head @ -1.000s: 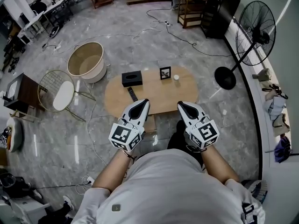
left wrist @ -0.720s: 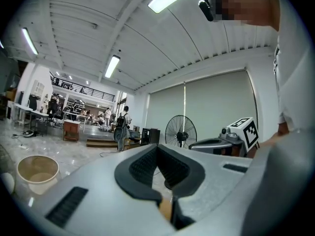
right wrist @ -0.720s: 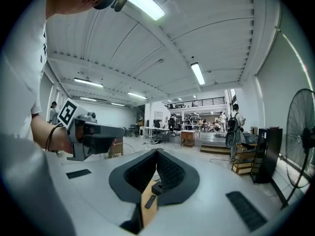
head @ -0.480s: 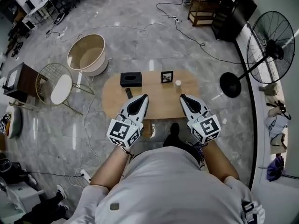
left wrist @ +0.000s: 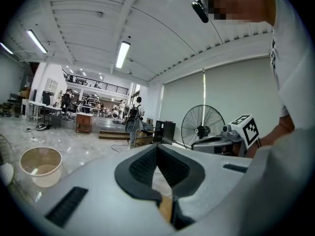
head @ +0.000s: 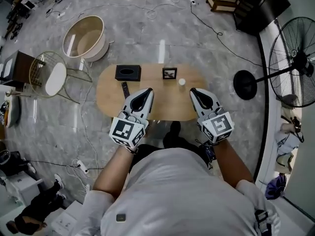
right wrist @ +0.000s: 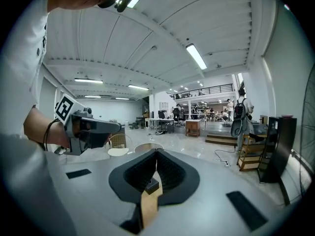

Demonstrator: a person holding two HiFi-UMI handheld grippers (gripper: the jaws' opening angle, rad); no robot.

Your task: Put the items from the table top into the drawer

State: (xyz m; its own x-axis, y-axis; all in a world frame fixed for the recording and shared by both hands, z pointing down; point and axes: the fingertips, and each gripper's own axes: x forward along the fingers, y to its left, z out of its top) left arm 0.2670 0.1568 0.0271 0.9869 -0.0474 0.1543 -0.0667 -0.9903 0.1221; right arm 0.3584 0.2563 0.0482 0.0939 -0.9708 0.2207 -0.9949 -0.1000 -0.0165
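An oval wooden table [head: 167,104] stands ahead of me. On it are a black tissue box [head: 128,73], a black remote [head: 125,89], a small picture frame [head: 170,73] and a small white cup [head: 182,82]. My left gripper [head: 147,90] hangs over the table's near left part, just right of the remote, jaws shut and empty. Over the near right part my right gripper [head: 193,91] is also shut with nothing in it. In the left gripper view the fingertips [left wrist: 157,147] meet. The right gripper view shows the same [right wrist: 156,152], with table wood below. No drawer shows.
A round beige tub [head: 84,37] and a wire chair with a white seat [head: 51,77] stand left of the table. A standing fan [head: 295,68] is at the right. Cables run over the grey floor behind the table and at the lower left.
Both grippers have moved forward side by side to the table; their tips now lie over its near edge. The table sits nearer and lower in the head view. Jaws stayed shut.
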